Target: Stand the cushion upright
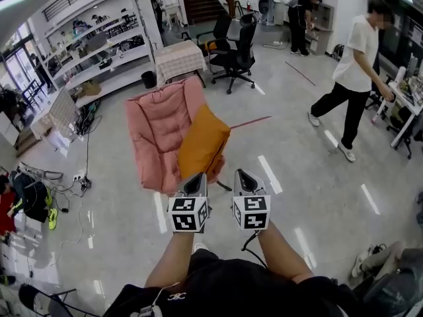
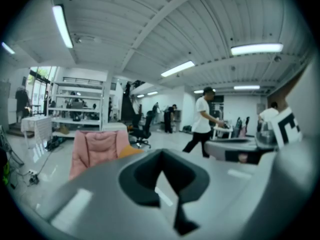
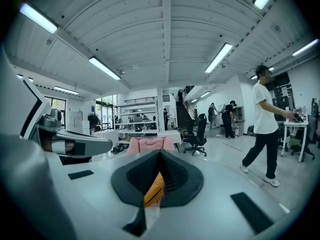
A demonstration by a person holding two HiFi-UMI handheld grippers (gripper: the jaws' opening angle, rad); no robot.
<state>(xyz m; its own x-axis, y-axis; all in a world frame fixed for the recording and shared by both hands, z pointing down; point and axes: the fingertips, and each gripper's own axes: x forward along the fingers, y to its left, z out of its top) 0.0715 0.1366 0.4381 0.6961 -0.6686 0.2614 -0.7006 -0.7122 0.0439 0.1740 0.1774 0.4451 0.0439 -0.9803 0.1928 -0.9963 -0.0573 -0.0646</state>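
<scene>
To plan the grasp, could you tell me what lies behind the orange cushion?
The pink chair; the cushion rests against it. The part of the chair under the cushion is covered.

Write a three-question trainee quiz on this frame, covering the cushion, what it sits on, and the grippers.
1. True or false: the orange cushion lies flat on the bare floor.
2. The chair that carries the cushion is: A grey, B pink, C black.
3. Does the right gripper hold anything?

Key: 1 false, it rests on the chair. 2 B. 3 No, its jaws are together with nothing between them.
</scene>
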